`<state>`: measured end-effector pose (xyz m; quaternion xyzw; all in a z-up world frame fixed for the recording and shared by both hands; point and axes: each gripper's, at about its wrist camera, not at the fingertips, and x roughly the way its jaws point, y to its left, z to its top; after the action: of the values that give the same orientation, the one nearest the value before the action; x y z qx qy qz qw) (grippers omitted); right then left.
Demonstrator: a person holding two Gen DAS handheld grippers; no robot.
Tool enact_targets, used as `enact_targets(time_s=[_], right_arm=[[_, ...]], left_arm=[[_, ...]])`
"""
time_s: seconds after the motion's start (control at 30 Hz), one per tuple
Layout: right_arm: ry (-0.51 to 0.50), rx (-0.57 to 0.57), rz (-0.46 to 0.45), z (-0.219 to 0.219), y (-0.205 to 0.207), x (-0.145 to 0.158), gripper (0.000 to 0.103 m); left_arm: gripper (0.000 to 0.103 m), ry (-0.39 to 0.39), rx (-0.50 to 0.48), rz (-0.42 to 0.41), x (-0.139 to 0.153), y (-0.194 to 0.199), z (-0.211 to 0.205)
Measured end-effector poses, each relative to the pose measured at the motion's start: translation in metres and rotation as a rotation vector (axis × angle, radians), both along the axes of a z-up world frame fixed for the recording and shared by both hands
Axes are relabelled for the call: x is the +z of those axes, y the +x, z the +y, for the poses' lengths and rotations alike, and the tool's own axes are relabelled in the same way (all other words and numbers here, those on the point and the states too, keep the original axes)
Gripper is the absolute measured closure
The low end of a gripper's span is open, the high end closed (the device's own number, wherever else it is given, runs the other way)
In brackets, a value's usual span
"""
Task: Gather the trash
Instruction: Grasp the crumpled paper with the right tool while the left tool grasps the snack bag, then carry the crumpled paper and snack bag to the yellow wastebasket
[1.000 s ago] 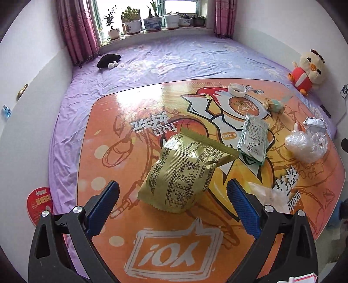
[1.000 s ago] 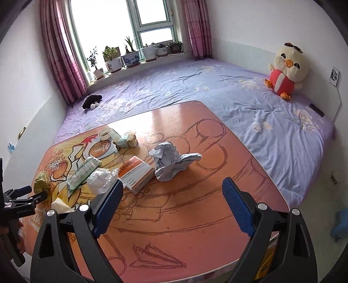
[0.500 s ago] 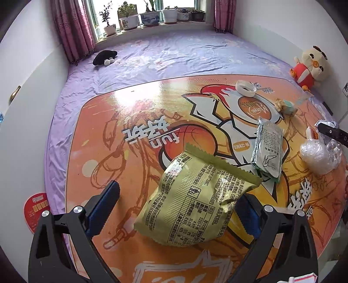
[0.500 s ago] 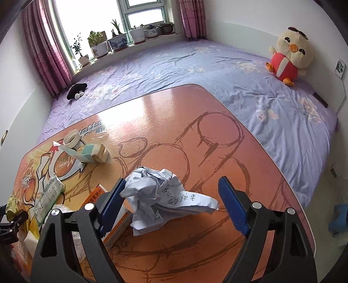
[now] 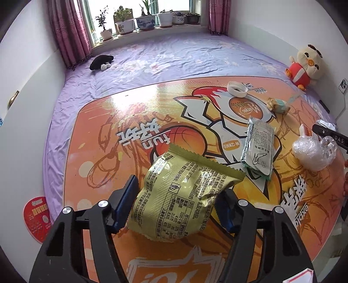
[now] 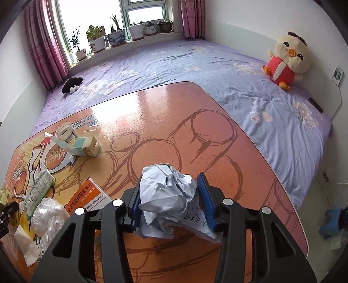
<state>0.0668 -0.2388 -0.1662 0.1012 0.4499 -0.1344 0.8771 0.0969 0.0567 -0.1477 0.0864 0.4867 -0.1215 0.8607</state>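
A gold snack bag [image 5: 174, 209] lies on the orange printed table [image 5: 130, 113]. My left gripper [image 5: 177, 191] straddles it. Its jaws are closing and the blue pads press the bag's sides, which bulge upward. In the right wrist view a ball of crumpled pale-blue paper [image 6: 167, 200] sits between the pads of my right gripper [image 6: 170, 185]. Those jaws are closing too and squeeze the paper. More trash lies around: a silver-green packet [image 5: 258, 145], a clear plastic bag [image 5: 313, 152], an orange-and-white box [image 6: 89, 198] and a tissue [image 6: 24, 241].
A tape roll [image 5: 237, 88] and a small teal wrapped block [image 6: 84, 148] lie near the table's far side. The table stands on a purple bed [image 6: 195, 65] with a chick plush [image 6: 287, 63] at the right wall. Potted plants [image 5: 139, 19] line the windowsill.
Both grippers went from wide open to pinched. The left one came down over the snack bag; the right one moved forward and down from bare table onto the crumpled paper.
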Motion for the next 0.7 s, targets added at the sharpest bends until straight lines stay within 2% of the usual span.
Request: enact_targets(time_s=[0.07, 0.17, 0.47, 0.7], right_arm=[[-0.001, 0.009, 0.002, 0.002, -0.002, 0.0, 0.055], [0.012, 0.014, 0.006, 0.004, -0.007, 0.001, 0.055], [0.045, 0.003, 0.004, 0.004, -0.03, 0.006, 0.055], [0.064, 0.002, -0.017, 0.008, -0.057, 0.018, 0.055]], left_arm=[[0.054, 0.001, -0.002, 0.003, 0.001, -0.001, 0.0], [0.062, -0.004, -0.006, 0.01, 0.002, 0.0, 0.002], [0.066, -0.009, -0.04, 0.004, 0.011, -0.003, 0.003], [0.066, -0.022, -0.116, -0.027, 0.031, -0.016, -0.013]])
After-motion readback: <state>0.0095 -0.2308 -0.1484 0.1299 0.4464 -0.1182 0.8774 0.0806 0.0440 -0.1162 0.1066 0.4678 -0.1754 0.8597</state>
